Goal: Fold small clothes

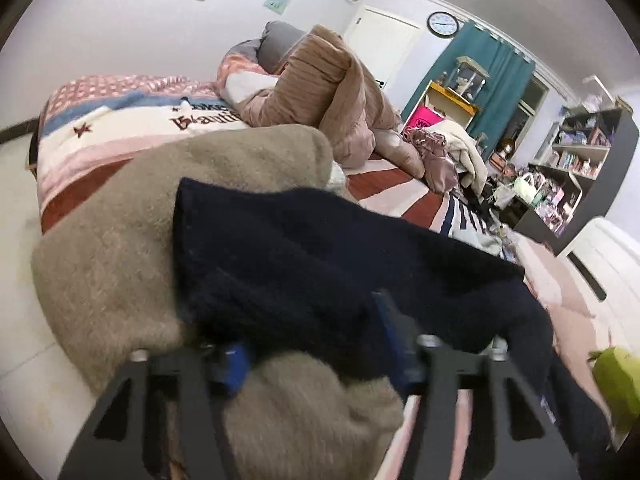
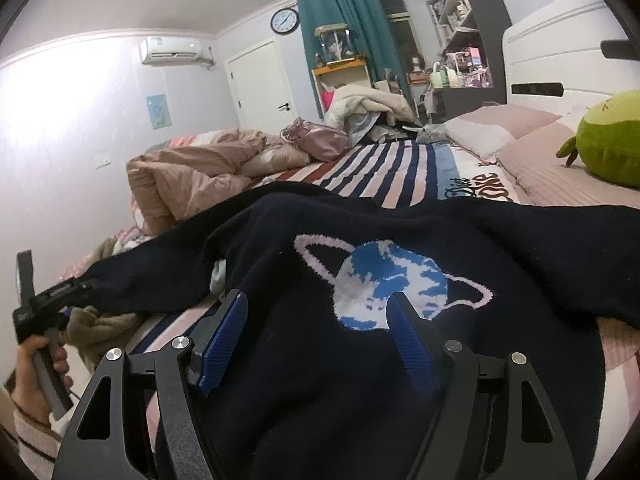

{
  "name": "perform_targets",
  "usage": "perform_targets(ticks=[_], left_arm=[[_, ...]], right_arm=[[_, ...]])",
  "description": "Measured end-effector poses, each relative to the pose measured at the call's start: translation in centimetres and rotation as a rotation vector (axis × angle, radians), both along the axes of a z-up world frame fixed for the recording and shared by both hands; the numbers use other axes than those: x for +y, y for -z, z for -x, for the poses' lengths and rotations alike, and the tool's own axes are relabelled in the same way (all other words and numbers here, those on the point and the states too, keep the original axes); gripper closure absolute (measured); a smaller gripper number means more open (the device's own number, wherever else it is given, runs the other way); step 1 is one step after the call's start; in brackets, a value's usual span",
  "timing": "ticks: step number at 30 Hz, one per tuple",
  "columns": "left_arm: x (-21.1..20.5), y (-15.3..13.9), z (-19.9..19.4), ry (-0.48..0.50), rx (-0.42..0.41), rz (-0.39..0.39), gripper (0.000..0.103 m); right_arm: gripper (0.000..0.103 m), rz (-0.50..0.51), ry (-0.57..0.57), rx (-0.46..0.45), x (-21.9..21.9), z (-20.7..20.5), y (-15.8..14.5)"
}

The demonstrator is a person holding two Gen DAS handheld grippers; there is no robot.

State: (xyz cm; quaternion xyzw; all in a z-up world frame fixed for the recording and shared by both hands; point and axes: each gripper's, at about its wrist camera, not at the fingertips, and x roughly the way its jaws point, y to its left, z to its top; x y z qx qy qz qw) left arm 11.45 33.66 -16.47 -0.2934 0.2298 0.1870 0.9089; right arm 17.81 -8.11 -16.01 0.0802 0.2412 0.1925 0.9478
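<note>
- Navy knit sweater [image 2: 360, 240] w/ blue-white ringed planet motif [image 2: 392, 280], lies spread on the striped bed [image 2: 384, 168], one sleeve stretched toward bed's left edge.
- Left tool [image 1: 316, 340] clenched on the sweater's sleeve end, over a beige fleece garment [image 1: 120, 240].
- Right tool [image 2: 318, 316] released, fingers apart, over the planet motif.
- Green plush [image 2: 612, 140] near the headboard.

A navy sweater [image 1: 328, 248] drapes over the left gripper [image 1: 316, 344] — jaws partly hidden — and over a tan fleece garment [image 1: 120, 240] on the bed [image 1: 120, 136].
</note>
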Motion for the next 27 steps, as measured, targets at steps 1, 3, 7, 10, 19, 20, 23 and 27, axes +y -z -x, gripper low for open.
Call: perform_targets(ticks=[1, 3, 7, 10, 19, 20, 23, 27], left_arm=[[0.0, -0.2, -0.3, 0.013, -0.002, -0.007, 0.069], [-0.5, -0.6, -0.7, 0.031, 0.008, -0.04, 0.093], [-2.2, -2.2, -0.3, 0.06, -0.045, -0.084, 0.097], [-4.4, -4.4, -0.6, 0.132, -0.094, -0.151, 0.097], [-14.2, -11.8, -1.5, 0.421, -0.305, -0.259, 0.097], [-15.6, -12.5, -1.7, 0.457, -0.321, -0.272, 0.097], [-20.6, -13.9, -2.5, 0.624, -0.396, -0.268, 0.097], [-26.6, -13.6, -4.5, 0.822, -0.382, -0.201, 0.097]], right_arm=[[0.034, 0.0, 0.001, -0.001, -0.1, 0.1, 0.0], [0.034, 0.006, 0.007, -0.005, -0.4, 0.2, -0.2], [0.034, -0.022, 0.013, -0.016, -1.4, 0.4, -0.6], [0.03, -0.04, 0.009, -0.03, -2.1, 0.8, -0.9], [0.03, -0.095, 0.014, -0.066, -6.3, 2.2, -0.8], [0.03, -0.102, 0.015, -0.068, -6.8, 2.5, -0.6], [0.03, -0.134, 0.024, -0.076, -9.0, 3.3, -0.2], [0.03, -0.164, 0.061, -0.088, -12.4, 4.3, 0.2]])
